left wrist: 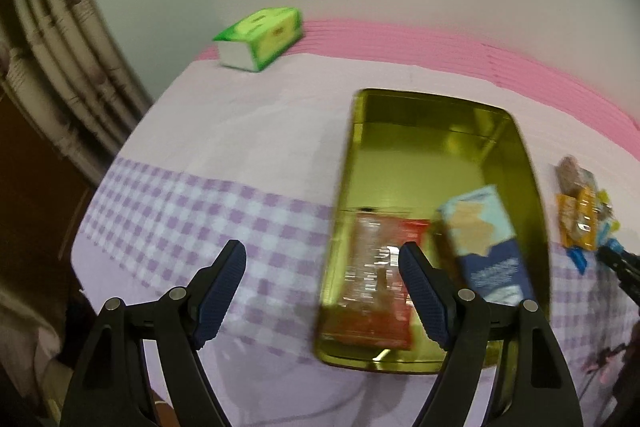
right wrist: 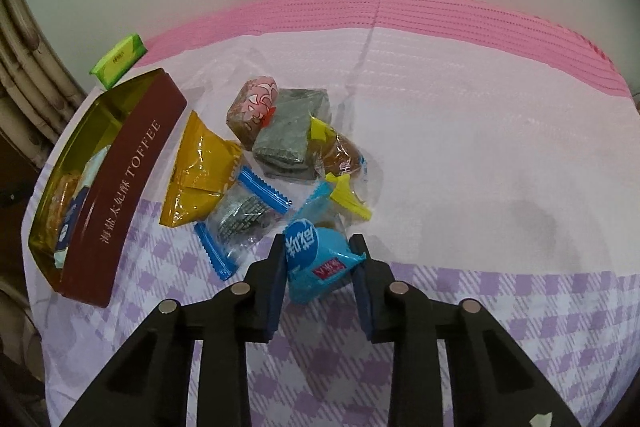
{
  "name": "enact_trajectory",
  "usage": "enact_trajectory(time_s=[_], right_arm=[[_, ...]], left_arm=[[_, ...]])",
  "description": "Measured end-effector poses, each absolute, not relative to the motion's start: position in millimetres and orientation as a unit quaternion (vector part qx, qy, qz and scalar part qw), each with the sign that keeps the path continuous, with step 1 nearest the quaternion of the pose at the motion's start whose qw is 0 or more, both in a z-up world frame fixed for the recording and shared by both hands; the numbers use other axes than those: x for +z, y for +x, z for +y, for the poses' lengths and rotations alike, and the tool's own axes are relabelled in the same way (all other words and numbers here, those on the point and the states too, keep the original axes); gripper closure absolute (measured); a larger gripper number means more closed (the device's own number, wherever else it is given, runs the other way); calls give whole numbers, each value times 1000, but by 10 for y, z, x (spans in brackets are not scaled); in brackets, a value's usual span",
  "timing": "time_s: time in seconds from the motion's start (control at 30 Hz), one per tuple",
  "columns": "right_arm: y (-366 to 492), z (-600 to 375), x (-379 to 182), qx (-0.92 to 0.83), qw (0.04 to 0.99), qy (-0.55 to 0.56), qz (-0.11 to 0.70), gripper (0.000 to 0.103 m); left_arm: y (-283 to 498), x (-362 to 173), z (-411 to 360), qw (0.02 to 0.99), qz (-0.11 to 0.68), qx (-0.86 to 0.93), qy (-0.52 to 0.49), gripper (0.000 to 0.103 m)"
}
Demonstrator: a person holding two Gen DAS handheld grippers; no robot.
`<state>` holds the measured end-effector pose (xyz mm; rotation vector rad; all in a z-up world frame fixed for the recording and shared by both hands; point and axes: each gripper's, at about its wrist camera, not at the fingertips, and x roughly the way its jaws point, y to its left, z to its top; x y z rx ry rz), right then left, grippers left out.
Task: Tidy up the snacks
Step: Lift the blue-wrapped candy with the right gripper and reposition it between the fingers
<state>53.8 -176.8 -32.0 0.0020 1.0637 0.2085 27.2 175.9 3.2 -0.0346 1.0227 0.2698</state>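
A gold-lined toffee tin (left wrist: 532, 195) lies open on the table, also in the right wrist view (right wrist: 132, 163). It holds a red snack pack (left wrist: 372, 267) and a blue cracker pack (left wrist: 484, 239). My left gripper (left wrist: 322, 259) is open and empty, just left of the tin's near end. My right gripper (right wrist: 318, 243) is shut on a blue snack packet (right wrist: 320, 263) at the near edge of a snack pile. The pile includes an orange packet (right wrist: 200, 171), a grey-green packet (right wrist: 292, 135) and a blue-ended clear packet (right wrist: 240, 219). The pile shows at the left wrist view's right edge (left wrist: 584, 211).
A green tissue pack (left wrist: 260, 37) sits at the table's far left corner, also in the right wrist view (right wrist: 118, 59). The table (right wrist: 480, 147) has a lilac checked cloth with a pink border, against a white wall. Pipes (left wrist: 52, 39) run down the left.
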Motion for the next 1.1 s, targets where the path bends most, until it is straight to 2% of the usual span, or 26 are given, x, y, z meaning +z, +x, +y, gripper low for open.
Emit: enact_trajectory(time_s=[0.33, 0.7, 0.9, 1.1], right_arm=[[487, -1723, -282, 101, 864, -9, 493, 76], [373, -2190, -307, 61, 863, 22, 501, 76], [399, -2160, -312, 68, 859, 6, 507, 72], [416, -2206, -278, 65, 851, -14, 521, 64]], left_arm=[[477, 187, 1057, 871, 491, 36, -2, 24], [826, 114, 355, 862, 505, -50, 1, 24], [941, 17, 138, 855, 515, -66, 9, 24], [956, -20, 104, 852, 518, -72, 8, 24]])
